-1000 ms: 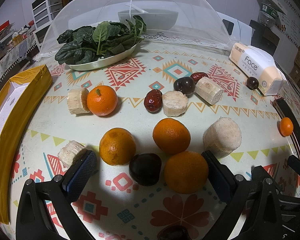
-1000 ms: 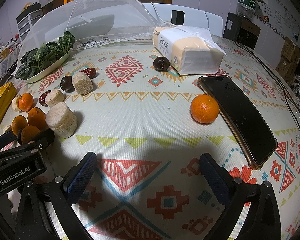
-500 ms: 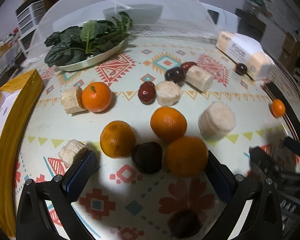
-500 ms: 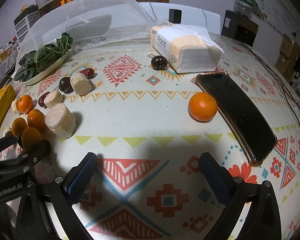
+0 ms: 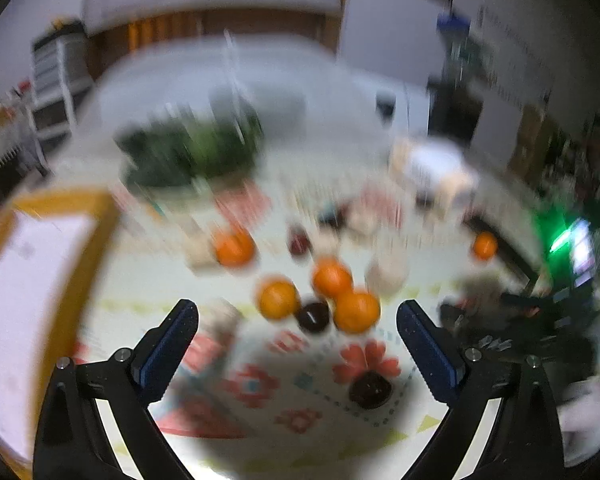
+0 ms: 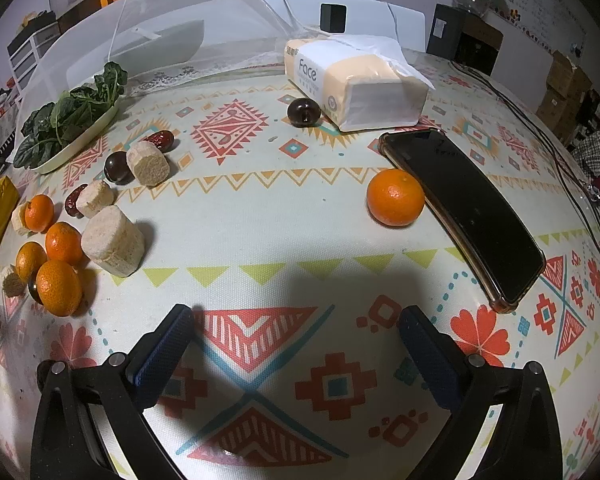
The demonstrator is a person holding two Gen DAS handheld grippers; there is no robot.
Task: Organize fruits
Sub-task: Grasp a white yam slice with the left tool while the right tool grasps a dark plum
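Raised, left tool (image 5: 298,322) hovers open above clustered oranges (image 5: 332,294).

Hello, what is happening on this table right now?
A person holds two grippers over a patterned tablecloth to sort fruit. Both the left gripper and the right gripper are open and hold nothing. Most oranges, dark plums and pale cut pieces sit grouped at the left. One lone orange lies beside a phone. The left view is blurred.

bare cloth (image 6: 260,232) mid-table, phone (image 6: 468,208) right, fruit cluster (image 6: 60,264) left
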